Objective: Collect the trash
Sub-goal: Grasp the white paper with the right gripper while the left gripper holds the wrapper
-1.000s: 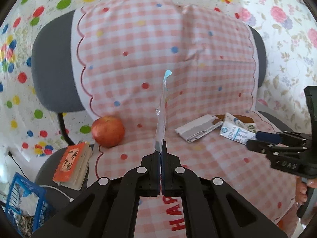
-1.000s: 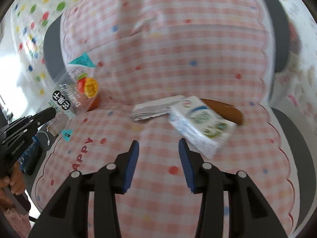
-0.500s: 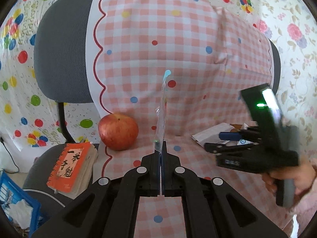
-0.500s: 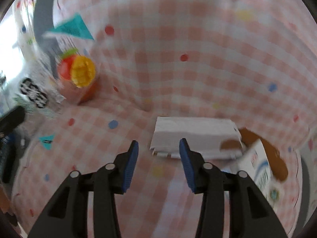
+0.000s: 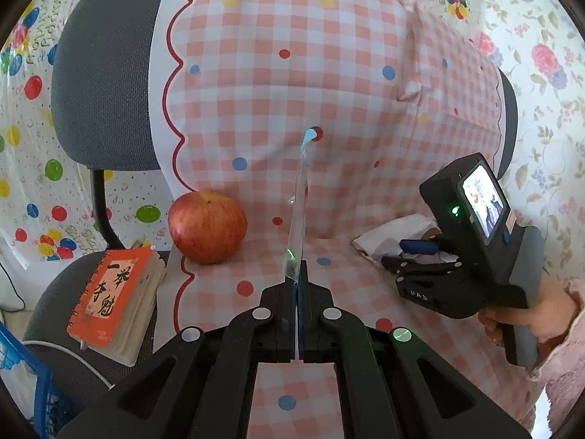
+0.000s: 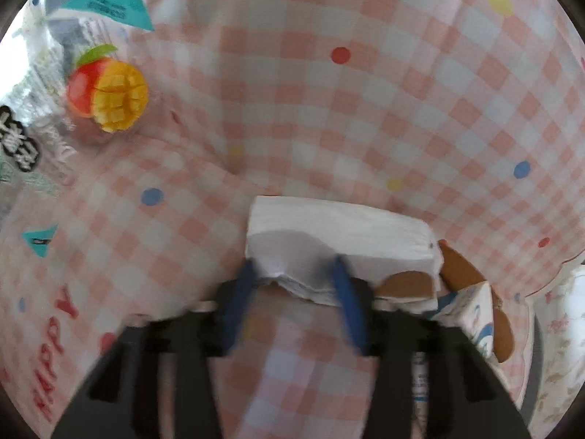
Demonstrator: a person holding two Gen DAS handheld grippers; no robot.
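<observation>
The right gripper (image 6: 296,274) has its blue fingers (image 6: 347,303) on either side of the near edge of a folded white napkin (image 6: 340,234). Its jaws have just been closing and the pads now meet the paper, which bulges between them. The napkin lies flat on the checked cloth (image 6: 402,109) of the chair seat, its long axis running across the view. Just right of it, touching or nearly so, sit a brown peel (image 6: 460,267) and a small carton (image 6: 471,311), crowding that side; the left side is bare cloth.

The left gripper (image 5: 296,285) is clamped tight on a clear plastic wrapper (image 5: 298,219), seen edge-on and standing up from the fingertips. An apple (image 5: 207,226) rests to its left near the cloth's scalloped edge, with an orange notebook (image 5: 113,292) beyond on the grey chair (image 5: 102,84).
</observation>
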